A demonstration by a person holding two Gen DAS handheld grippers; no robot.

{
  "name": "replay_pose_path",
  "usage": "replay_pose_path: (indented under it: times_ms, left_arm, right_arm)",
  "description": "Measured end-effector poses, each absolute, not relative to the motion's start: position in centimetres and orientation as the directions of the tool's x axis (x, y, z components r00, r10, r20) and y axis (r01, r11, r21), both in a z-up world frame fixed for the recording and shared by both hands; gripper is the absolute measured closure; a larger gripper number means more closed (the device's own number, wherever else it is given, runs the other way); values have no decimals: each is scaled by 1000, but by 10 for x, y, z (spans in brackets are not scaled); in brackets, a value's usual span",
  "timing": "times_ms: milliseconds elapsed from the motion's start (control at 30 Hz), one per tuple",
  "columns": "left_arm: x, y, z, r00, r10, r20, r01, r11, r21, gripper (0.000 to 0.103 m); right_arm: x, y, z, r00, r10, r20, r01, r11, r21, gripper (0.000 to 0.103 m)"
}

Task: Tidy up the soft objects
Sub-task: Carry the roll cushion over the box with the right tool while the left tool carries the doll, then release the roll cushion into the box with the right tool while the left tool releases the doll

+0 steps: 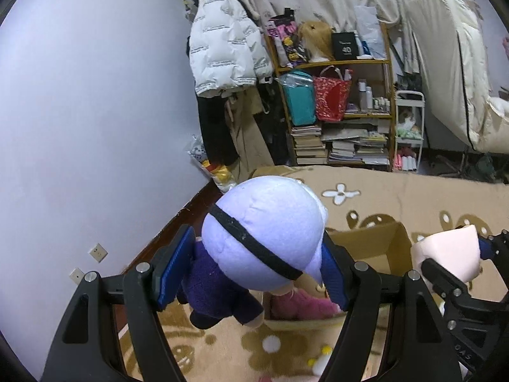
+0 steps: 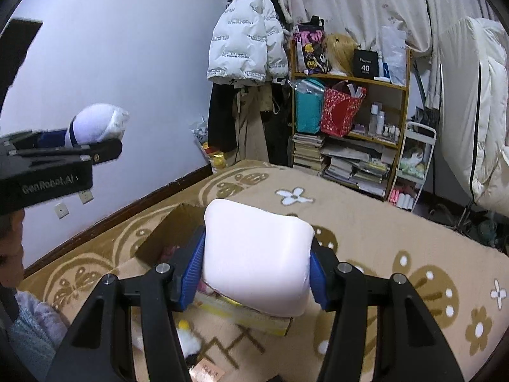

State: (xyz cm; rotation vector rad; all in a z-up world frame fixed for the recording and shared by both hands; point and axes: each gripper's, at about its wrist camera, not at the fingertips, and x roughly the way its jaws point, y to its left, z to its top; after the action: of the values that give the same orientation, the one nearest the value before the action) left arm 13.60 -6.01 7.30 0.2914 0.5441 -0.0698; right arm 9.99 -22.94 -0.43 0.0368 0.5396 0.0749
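My left gripper [image 1: 251, 273] is shut on a plush doll [image 1: 261, 232] with a big lilac head, a black band and a dark purple body, held up above the bed. The doll [image 2: 92, 124] and left gripper [image 2: 105, 149] also show at the left of the right wrist view. My right gripper [image 2: 256, 273] is shut on a pale pink foam block [image 2: 257, 254]; its blue pads press both sides. That block [image 1: 445, 254] appears at the right of the left wrist view. Below both sits an open cardboard box [image 1: 375, 245] with a pink plush [image 1: 302, 305] inside.
A tan flowered blanket [image 2: 366, 222] covers the bed. Behind it stand a wooden shelf [image 1: 343, 63] of bags and books, hanging coats [image 1: 226, 51], a white cart [image 2: 416, 165] and a folded mattress [image 2: 477, 111]. A small white-and-yellow plush [image 2: 187, 340] lies by the box. A person's sleeve [image 2: 28, 328] is at lower left.
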Motion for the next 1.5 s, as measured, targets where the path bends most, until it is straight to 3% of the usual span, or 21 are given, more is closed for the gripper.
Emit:
replay_pose_path:
  times_ms: [300,667,1167,1367,1433,1500]
  left_arm:
    - [162,-52,43,844,-17,-537,129,976,173,30]
    - [183,-55,-6,795,-45,-604,159,978,137,30]
    - [194,-57,-48,717,-58,-695,178,979,102,25]
    - [195,-61,-51,711,-26,-703,170,976,135,15]
    - [195,-60,-53,708,-17,-706,162,977,139,14]
    - [195,-58,-53,705,-14,-709,160,977,139,10]
  right_arm:
    - [126,-224,-15,867,95,-488,-91,995,32,39]
    - [144,-215,-66,820,91,-566,-119,993,-12,39]
    - [150,-223,-88,794,103,-599,-122,993,10,32]
    - [153,-228,-91,782,97,-615,-106,994,22,24]
    - [152,-230,-89,787,102,-608,-105,994,32,13]
    - [150,-230,-87,794,107,-599,-104,994,40,8]
